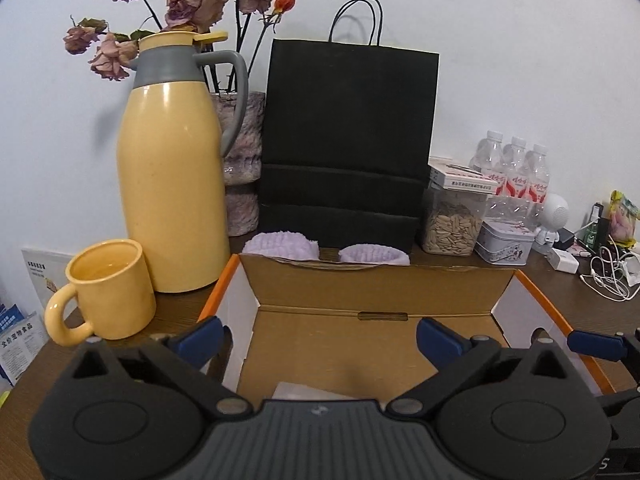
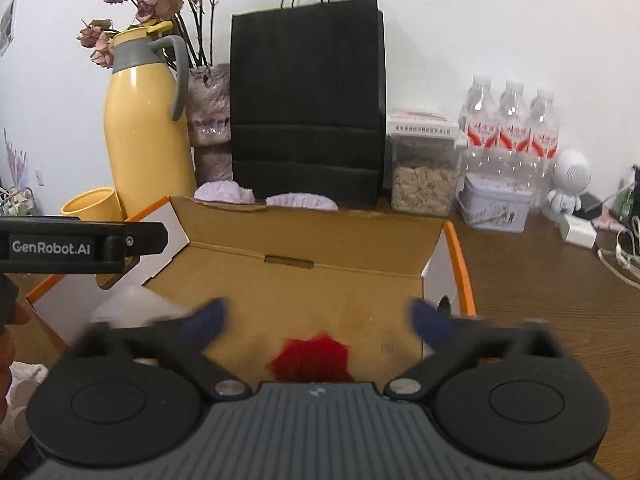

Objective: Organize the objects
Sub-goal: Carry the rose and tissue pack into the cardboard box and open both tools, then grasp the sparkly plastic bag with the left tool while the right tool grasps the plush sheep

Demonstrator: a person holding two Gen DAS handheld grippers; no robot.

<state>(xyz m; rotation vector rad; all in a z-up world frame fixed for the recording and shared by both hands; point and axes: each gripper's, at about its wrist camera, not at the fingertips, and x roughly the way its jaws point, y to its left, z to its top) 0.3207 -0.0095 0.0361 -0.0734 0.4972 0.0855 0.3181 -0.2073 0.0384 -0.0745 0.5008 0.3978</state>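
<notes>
Both claws hang over the open cardboard box (image 1: 372, 344), and everything else is best placed against it. The left claw (image 1: 318, 336) has its jaws spread wide and holds nothing; a pale, translucent thing (image 1: 304, 392) lies on the box floor just under it, too hidden to name. The right claw (image 2: 318, 320) is also spread and empty, blurred, with a red fuzzy thing (image 2: 312, 360) on the box floor right below it.

Behind the box's far wall lie two lilac knitted pieces (image 1: 280, 246), touching the foot of the black paper bag (image 1: 348, 140). To the left of the box stand the yellow mug (image 1: 108, 292) and the tall yellow flask (image 1: 172, 184), both close to the box's orange edge.

The main risk, as I judge it, is crowding: the two claws sit side by side over one box and could knock each other. Reaching for the lilac pieces could catch the raised back flap or push the light bag over. A leftward swing could clip the mug, which may hold liquid.
</notes>
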